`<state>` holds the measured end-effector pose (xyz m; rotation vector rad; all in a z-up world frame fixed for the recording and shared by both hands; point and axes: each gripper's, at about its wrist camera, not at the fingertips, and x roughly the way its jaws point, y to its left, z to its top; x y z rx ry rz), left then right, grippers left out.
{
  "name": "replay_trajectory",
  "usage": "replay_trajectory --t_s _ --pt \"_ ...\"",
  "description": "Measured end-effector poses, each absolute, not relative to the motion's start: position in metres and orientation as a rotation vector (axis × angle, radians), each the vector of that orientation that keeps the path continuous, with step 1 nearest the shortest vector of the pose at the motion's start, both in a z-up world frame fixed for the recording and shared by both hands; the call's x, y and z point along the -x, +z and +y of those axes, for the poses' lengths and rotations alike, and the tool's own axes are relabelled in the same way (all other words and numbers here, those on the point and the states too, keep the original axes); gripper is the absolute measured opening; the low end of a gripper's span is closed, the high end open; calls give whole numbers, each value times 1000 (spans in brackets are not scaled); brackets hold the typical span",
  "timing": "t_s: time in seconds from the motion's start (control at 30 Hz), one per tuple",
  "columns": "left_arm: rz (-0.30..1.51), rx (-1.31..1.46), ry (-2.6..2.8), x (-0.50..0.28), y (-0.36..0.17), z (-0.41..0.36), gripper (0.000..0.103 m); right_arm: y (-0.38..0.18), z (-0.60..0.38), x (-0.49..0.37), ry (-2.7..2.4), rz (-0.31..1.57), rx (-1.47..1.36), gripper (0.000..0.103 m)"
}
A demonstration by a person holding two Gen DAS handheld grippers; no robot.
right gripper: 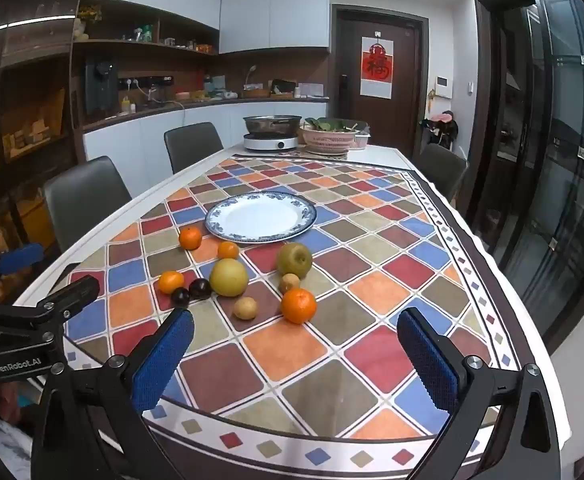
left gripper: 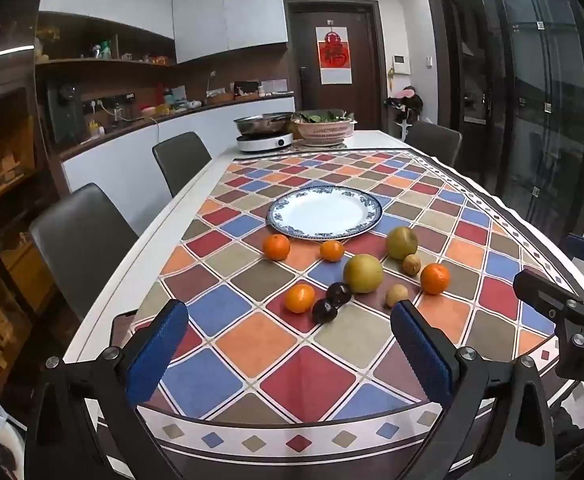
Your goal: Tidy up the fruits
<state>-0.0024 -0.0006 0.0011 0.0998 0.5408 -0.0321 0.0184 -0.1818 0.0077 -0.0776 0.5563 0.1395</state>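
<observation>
Left wrist view: the left gripper (left gripper: pixel 288 344) hangs over the near edge of the checked tablecloth (left gripper: pixel 252 344), its blue pads (left gripper: pixel 156 350) spread wide apart and holding nothing — every fruit lies ahead of it, toward 12 o'clock.
Far-left mandarin (left gripper: pixel 276 247): at about 12 o'clock from the gripper, just in front of the plate's near-left rim.
Near-left mandarin (left gripper: pixel 299 298): closest orange fruit to the left pad, just beside the dark plums.
Dark plums (left gripper: pixel 332 302): two, touching each other, almost centred between the pads.
Yellow pear (left gripper: pixel 363 273): just right of the plums, at about 1 o'clock.
Green pear (left gripper: pixel 401 243): behind it, near the plate (left gripper: pixel 284 216).
Small brown fruits (left gripper: pixel 397 295): two — one just ahead of the right pad, one beside the green pear.
Right mandarin (left gripper: pixel 435 278): at about 2 o'clock.
Right wrist view: the right gripper (right gripper: pixel 295 346) has its fingers wide apart too, with nothing between them; the fruit cluster lies ahead from 11 to 12 o'clock, its nearest mandarin (right gripper: pixel 298 305) straight in front.
Plate: bare of fruit, beyond the cluster.
</observation>
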Motion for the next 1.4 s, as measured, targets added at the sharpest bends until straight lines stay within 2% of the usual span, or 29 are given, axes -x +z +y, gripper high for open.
replay_trajectory --t_s 1.4 --pt "530 -101 -27 9 9 -4 103 8 -182 -17 139 541 83 102"
